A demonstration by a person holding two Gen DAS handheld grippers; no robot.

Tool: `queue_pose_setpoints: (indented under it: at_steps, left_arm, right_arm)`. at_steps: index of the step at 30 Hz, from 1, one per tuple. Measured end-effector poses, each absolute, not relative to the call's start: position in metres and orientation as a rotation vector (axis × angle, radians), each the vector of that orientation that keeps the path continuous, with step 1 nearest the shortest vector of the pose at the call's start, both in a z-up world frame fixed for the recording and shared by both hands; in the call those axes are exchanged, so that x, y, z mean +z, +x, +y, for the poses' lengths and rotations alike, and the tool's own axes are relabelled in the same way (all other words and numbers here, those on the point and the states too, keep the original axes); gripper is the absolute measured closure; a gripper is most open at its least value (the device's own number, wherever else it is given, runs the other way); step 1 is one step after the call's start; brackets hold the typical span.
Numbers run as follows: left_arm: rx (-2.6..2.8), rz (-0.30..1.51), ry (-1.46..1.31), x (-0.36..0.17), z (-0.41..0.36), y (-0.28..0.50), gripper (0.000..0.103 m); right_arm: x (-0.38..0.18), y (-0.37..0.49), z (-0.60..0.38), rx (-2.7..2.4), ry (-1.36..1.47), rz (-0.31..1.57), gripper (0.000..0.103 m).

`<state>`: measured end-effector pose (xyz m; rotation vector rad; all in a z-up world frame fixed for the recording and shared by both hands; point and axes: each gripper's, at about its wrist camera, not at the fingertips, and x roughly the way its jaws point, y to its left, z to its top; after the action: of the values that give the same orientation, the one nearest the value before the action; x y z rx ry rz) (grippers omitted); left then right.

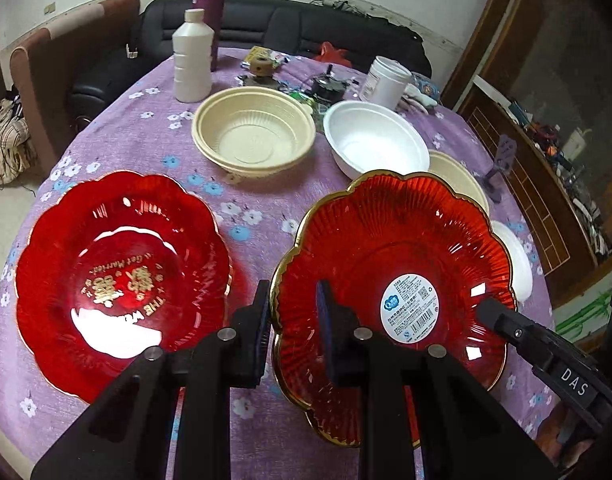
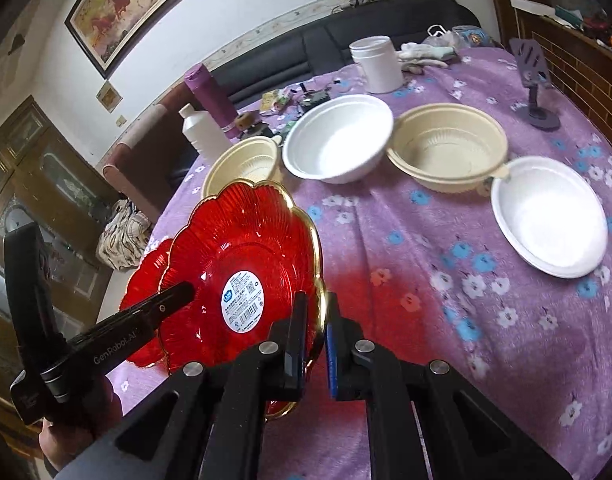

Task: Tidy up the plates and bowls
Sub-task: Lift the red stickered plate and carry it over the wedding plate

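A red scalloped plate with a gold rim and a white barcode sticker (image 1: 390,248) hangs tilted above the table, held from both sides. My left gripper (image 1: 292,304) is shut on its left rim, and my right gripper (image 2: 316,308) is shut on the opposite rim of the same plate (image 2: 242,256). A second red plate with gold lettering (image 1: 122,280) lies flat on the cloth to the left. Further back stand a beige bowl (image 1: 254,136), a white foam bowl (image 1: 374,140), another beige bowl (image 2: 446,148) and a shallow white bowl (image 2: 546,216).
The round table has a purple flowered cloth (image 1: 250,216). At its far side stand a white bottle (image 1: 192,60), a purple flask (image 1: 210,0), a white jar (image 1: 386,78) and small clutter. A purple phone stand (image 2: 534,80) is near the right edge. A dark sofa (image 1: 266,24) lies beyond.
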<state>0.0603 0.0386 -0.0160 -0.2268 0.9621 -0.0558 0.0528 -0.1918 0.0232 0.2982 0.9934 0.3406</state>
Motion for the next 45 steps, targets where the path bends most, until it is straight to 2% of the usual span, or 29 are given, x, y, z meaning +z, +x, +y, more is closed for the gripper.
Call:
queue_pose_setpoints:
  at_steps: [12, 23, 45]
  left_arm:
    - [-0.030, 0.952, -0.183, -0.026, 0.024, 0.053, 0.084]
    - [0.014, 0.903, -0.175, -0.017, 0.030, 0.040, 0.084]
    - [0.258, 0.798, -0.255, 0.009, 0.120, 0.008, 0.083]
  right_arm:
    - [0.004, 0.045, -0.203, 0.338, 0.315, 1.005, 0.094]
    - [0.012, 0.044, -0.192, 0.367, 0.286, 0.981, 0.093]
    - [0.042, 0.065, -0.083, 0.586, 0.168, 0.941, 0.092]
